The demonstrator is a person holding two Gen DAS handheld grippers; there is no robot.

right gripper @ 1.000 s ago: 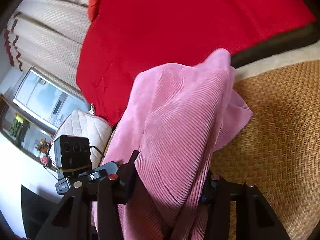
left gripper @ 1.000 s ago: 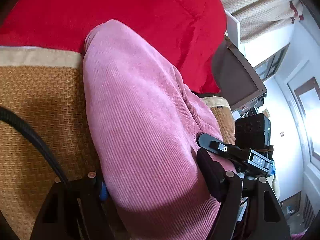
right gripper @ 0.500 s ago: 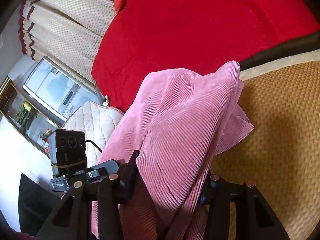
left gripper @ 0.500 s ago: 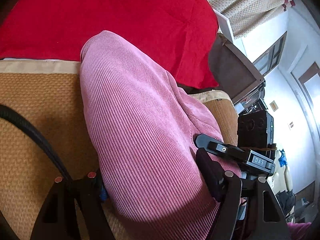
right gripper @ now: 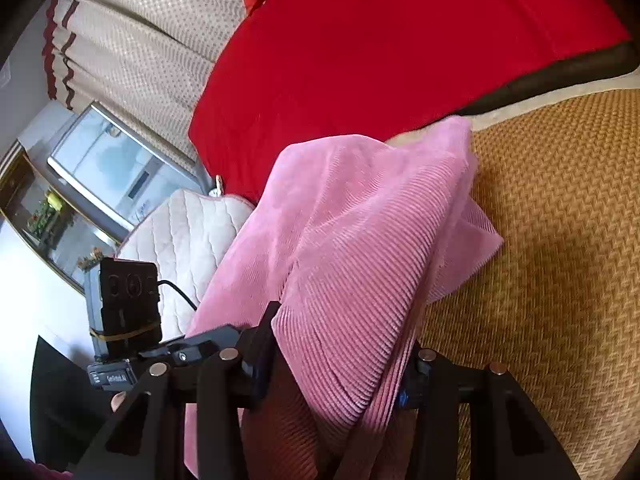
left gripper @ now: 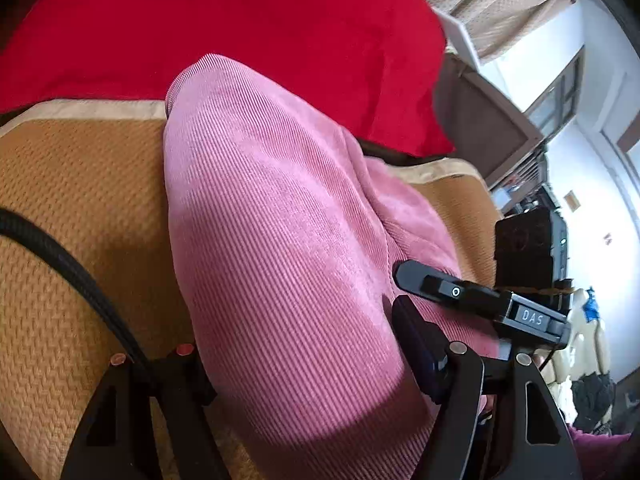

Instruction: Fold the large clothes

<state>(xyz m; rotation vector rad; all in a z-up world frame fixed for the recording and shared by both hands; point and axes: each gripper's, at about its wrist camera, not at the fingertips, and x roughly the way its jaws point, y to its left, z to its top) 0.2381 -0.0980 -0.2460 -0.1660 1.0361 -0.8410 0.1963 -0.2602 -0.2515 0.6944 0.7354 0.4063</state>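
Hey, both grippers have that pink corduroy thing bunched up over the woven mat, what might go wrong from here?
1. The pink garment bulges thickly through the left gripper, so layers may slip unevenly.
2. A loose flap hangs beyond the right gripper and could get folded in crooked.
3. The black cable on the woven mat might snag the cloth.

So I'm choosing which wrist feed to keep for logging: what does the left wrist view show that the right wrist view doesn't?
Only the left wrist view shows a black braided cable crossing the mat, and a dark cabinet beyond the red cover.

Only the right wrist view shows a quilted white cushion, a glass display case and the garment's loose corner drooping onto the mat.

Both show the pink corduroy garment bunched between that tool's fingers, the woven tan mat, the red cover, beige curtains, and the other tool.
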